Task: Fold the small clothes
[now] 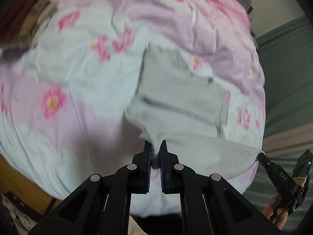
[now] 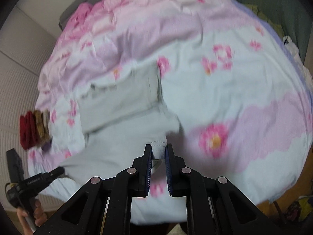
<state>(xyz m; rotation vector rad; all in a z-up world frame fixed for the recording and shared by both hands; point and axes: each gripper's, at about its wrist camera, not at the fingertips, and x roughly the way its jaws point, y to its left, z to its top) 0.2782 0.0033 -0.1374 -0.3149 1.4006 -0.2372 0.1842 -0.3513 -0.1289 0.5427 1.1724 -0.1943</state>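
Note:
A pale blue-grey small garment (image 1: 176, 90) lies partly folded on the flowered bedspread (image 1: 68, 74). My left gripper (image 1: 156, 145) is shut on one near corner of it. My right gripper (image 2: 158, 147) is shut on the other near corner of the garment (image 2: 121, 101), which is lifted and stretched between the two. The right gripper also shows at the right edge of the left wrist view (image 1: 263, 156), and the left gripper at the lower left of the right wrist view (image 2: 58, 171). Both views are blurred.
A small pile of folded red and brown clothes (image 2: 34, 130) lies at the bed's edge; it also shows in the left wrist view (image 1: 25, 23). A pink cloth (image 2: 82, 15) lies at the far end. A green sofa (image 1: 287, 74) stands beside the bed.

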